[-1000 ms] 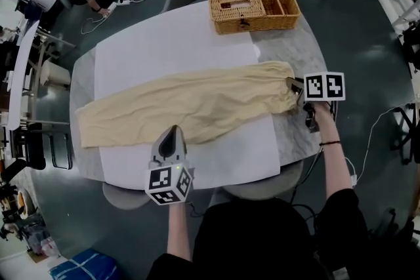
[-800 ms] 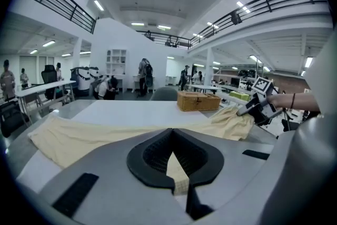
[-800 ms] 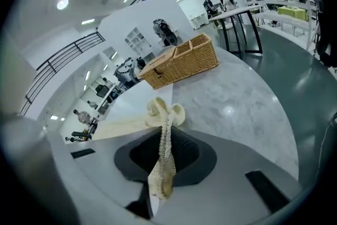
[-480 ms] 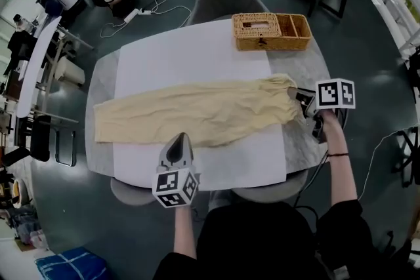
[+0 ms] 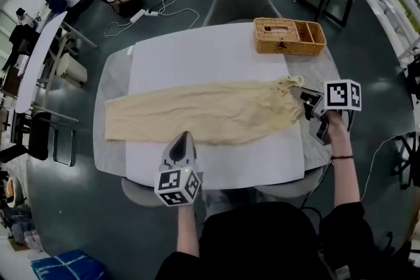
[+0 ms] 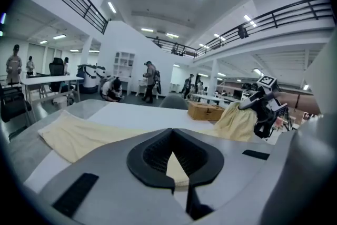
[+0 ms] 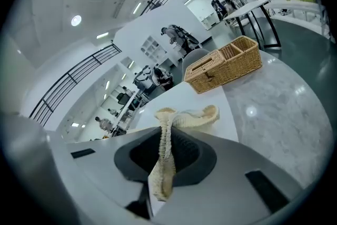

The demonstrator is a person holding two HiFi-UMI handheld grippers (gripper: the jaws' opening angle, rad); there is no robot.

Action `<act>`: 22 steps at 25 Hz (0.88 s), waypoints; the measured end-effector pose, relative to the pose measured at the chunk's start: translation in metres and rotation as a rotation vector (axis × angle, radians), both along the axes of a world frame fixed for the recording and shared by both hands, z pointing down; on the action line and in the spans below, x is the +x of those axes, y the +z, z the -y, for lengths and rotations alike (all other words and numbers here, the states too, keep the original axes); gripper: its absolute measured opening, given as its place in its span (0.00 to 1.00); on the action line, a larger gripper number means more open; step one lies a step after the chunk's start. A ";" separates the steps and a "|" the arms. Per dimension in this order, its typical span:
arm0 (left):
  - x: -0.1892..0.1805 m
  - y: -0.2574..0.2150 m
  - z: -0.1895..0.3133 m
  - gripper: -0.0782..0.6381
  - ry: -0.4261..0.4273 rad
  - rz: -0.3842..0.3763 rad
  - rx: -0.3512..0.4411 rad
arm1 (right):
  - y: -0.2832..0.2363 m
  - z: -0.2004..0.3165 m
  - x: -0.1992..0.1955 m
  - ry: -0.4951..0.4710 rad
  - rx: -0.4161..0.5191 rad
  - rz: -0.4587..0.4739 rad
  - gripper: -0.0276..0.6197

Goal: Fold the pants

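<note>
Here: left hand-held gripper (image 5: 182, 136), right hand-held gripper (image 5: 300, 95) pinch pants (image 5: 197, 115); square-marker cubes (image 5: 342, 95).

1 overhead, 2 low, sharing pants (image 5: 197, 113)

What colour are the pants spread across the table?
The pants are a plain pale cream-yellow with no pattern. The head view shows them best.

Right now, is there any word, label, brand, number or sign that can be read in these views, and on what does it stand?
None can be read.
The left cube and the right cube carry only black-and-white square markers, no letters or digits.
The basket and the pants show no label.
</note>
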State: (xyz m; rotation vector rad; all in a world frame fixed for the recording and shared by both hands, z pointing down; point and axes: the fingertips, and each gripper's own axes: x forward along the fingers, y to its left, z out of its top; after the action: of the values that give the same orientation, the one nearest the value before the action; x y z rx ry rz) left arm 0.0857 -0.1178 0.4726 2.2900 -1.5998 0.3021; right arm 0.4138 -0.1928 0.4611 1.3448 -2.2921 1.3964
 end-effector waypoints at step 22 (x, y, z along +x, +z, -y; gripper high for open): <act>-0.187 -0.016 0.021 0.13 0.092 -0.058 0.022 | -0.053 0.022 -0.219 0.040 0.117 -0.038 0.11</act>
State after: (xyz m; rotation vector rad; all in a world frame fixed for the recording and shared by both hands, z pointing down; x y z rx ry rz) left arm -0.1016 -0.1392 0.4567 2.3710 -1.4794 0.2387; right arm 0.1943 -0.2146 0.4077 1.4455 -2.3680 1.2543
